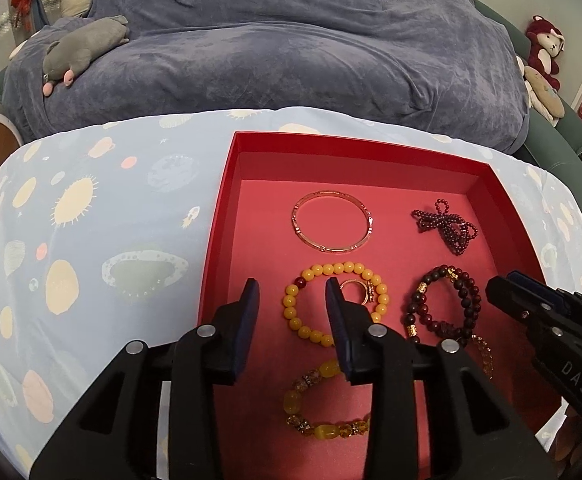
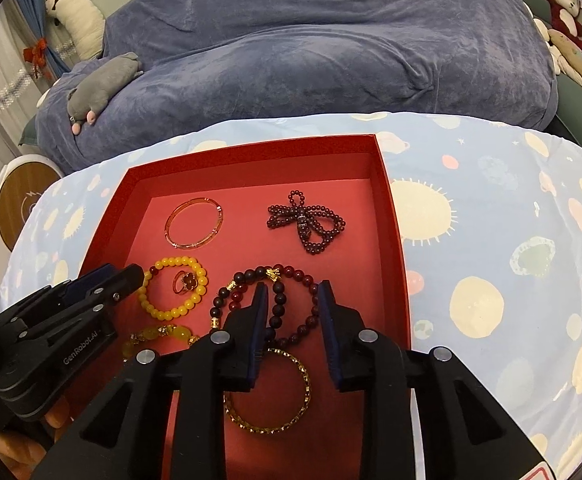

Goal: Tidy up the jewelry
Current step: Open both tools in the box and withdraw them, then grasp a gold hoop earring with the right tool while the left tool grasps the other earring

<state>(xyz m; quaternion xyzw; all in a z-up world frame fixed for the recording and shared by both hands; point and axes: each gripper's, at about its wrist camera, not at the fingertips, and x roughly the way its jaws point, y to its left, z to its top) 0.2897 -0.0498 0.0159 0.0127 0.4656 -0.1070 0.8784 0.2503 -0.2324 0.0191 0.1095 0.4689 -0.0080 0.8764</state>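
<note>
Six pieces of jewelry and a small ring lie spread over the matte red floor of a shallow square red cardboard box (image 1: 227, 216) that sits on a pale blue cloth printed with suns and planets (image 1: 71, 240). At the far side rest a thin rose-gold metal bangle (image 1: 332, 220) and, well apart to its right, a strand of tiny dark garnet beads looped into a bow shape (image 2: 306, 222). Nearer lies a ring of smooth round yellow beads (image 2: 177, 288) with a gold ring bearing a dark red clover face (image 2: 185, 281) inside its circle; beside it is a doubled bracelet of glossy dark red-brown beads with gold spacers (image 2: 275, 304). Closest to the cameras are a chunky amber-yellow bracelet of oval and faceted beads (image 1: 323, 404) and a fine gold chain-textured hoop (image 2: 269, 392). The left gripper (image 1: 293, 328) hangs over the yellow beads with its blue-padded fingers (image 1: 249, 320) parted and nothing between them — only red lining shows in the gap. The right gripper (image 2: 293, 332) stands likewise apart, empty, its pads (image 2: 259, 332) poised above the dark red-brown bracelet and the gold hoop; whether they touch either cannot be told. Behind the cloth swells a plush blue-grey velvet blanket (image 1: 291, 52) with a soft grey stuffed animal (image 1: 83, 50) lying on it.
</note>
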